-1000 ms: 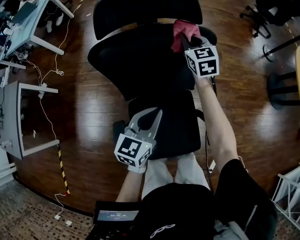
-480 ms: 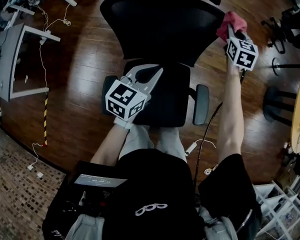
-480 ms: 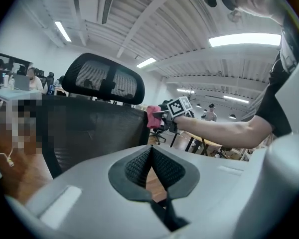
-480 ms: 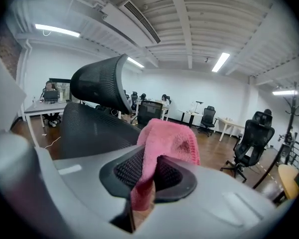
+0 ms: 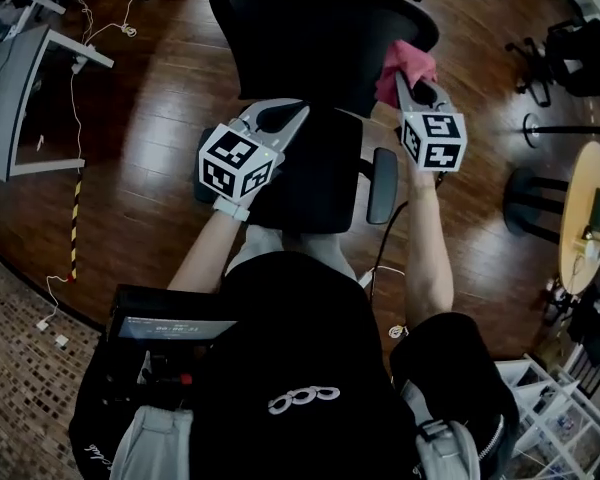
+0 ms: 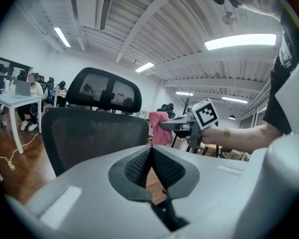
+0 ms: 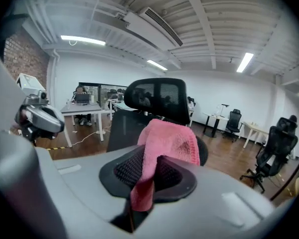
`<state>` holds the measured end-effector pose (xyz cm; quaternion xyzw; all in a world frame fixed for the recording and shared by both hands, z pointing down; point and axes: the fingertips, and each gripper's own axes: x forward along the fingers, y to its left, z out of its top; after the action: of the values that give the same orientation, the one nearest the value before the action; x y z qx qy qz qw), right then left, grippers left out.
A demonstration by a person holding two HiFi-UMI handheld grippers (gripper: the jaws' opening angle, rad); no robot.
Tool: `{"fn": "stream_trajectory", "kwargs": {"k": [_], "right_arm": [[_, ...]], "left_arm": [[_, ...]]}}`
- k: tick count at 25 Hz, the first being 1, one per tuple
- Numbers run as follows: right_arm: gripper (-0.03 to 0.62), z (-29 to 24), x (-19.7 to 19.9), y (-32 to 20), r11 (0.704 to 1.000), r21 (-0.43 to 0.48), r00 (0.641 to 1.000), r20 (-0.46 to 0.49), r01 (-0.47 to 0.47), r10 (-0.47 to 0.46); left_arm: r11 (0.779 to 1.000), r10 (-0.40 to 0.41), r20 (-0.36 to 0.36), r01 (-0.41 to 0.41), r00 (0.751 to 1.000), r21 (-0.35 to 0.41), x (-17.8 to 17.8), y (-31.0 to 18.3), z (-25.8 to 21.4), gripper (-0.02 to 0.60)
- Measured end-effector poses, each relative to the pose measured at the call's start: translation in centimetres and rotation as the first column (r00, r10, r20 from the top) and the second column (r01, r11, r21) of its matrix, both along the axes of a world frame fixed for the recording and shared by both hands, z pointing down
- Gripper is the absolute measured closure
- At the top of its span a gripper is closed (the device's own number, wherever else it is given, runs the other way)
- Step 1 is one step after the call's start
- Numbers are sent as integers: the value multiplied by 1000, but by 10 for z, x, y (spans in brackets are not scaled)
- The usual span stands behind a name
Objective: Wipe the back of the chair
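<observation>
My right gripper (image 7: 149, 172) is clamped on the pink cloth (image 7: 172, 141), with most of the cloth bunched ahead of the jaws; I judge that is so soft fabric meets the mesh first. The chair back (image 5: 320, 38) stands just ahead and to that gripper's left; whether the cloth touches its near edge I cannot tell. My left gripper (image 5: 278, 120) has its jaws pressed together on nothing and hangs over the seat (image 5: 315, 183), probably parked out of the way. Bare floor (image 5: 480, 98) lies open to the right gripper's right; the armrest (image 5: 383, 185) just below it is the edge to mind.
</observation>
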<state>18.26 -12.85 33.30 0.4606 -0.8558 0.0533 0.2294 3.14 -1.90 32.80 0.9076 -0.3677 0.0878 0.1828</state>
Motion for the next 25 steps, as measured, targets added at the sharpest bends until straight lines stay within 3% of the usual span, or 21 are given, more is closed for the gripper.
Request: {"fn": "stream_trajectory", "kwargs": {"k": [3, 7, 13, 25], "right_arm": [[554, 1, -28, 46, 996, -25, 996, 17, 91, -91], [554, 6, -57, 92, 989, -51, 990, 38, 141, -139], [554, 12, -71, 135, 980, -104, 984, 61, 171, -166], [554, 28, -96, 163, 963, -101, 967, 85, 248, -240]], "left_arm": [[1000, 10, -37, -9, 999, 14, 2, 11, -8, 591], [999, 33, -6, -33, 999, 24, -7, 25, -9, 591], [997, 45, -155, -34, 987, 75, -14, 44, -29, 591], [997, 2, -60, 2, 998, 71, -17, 35, -21, 591]]}}
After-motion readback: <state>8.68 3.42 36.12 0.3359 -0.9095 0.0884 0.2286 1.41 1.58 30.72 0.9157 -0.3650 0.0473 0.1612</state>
